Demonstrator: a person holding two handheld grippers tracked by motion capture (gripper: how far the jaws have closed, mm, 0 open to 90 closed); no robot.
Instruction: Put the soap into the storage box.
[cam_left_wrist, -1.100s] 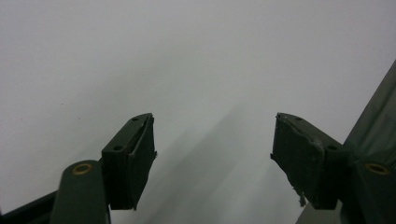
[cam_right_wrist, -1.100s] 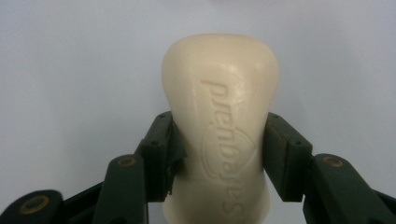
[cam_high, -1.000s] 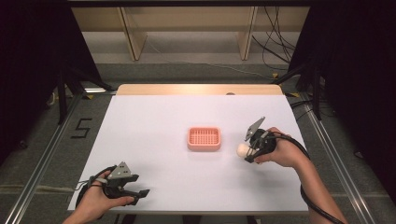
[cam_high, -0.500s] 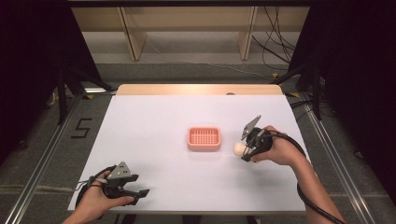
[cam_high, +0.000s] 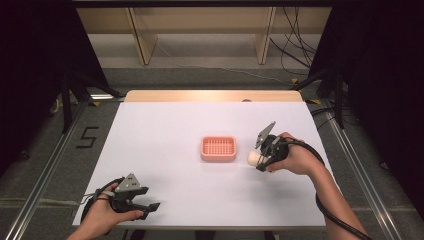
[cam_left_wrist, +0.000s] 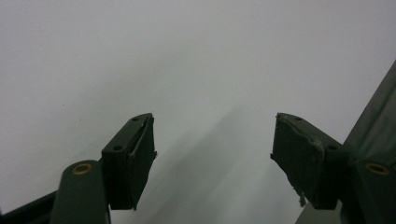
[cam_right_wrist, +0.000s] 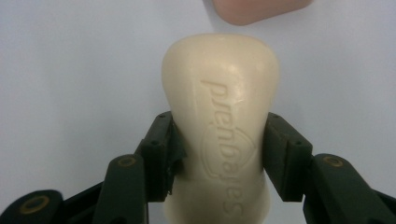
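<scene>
Right gripper (cam_high: 260, 160): fingers (cam_right_wrist: 158, 154) closed on a cream bar of soap (cam_right_wrist: 222, 135), 1 pad pressing each long side. In the right gripper view, the bar projects forward past the pads, with raised lettering running along its upper face. It is held clear above the white tabletop (cam_high: 165, 130); from the high view the soap (cam_high: 254, 158) sits at the gripper's left end, just beside the right edge of the pink soap dish (cam_high: 218, 148), not over it. Whether soap and dish touch cannot be told from that view. In the right gripper view, a rounded corner of the dish (cam_right_wrist: 254, 9) shows at the top edge, just beyond the tip of the bar.

The person's right hand (cam_high: 295, 157) wraps the gripper body; the grey three-cornered plate stands tilted above it, and the cable trails back along the forearm.

Soap dish: rectangular, slotted floor, near the middle of the tabletop, nothing inside it.

Left gripper (cam_high: 150, 209): rests low near the front left corner of the tabletop, well apart from the dish and soap, held by the left hand (cam_high: 102, 217). In the left gripper view, its 2 fingers (cam_left_wrist: 130, 158) stand wide apart with bare white tabletop between them; nothing gripped.
</scene>
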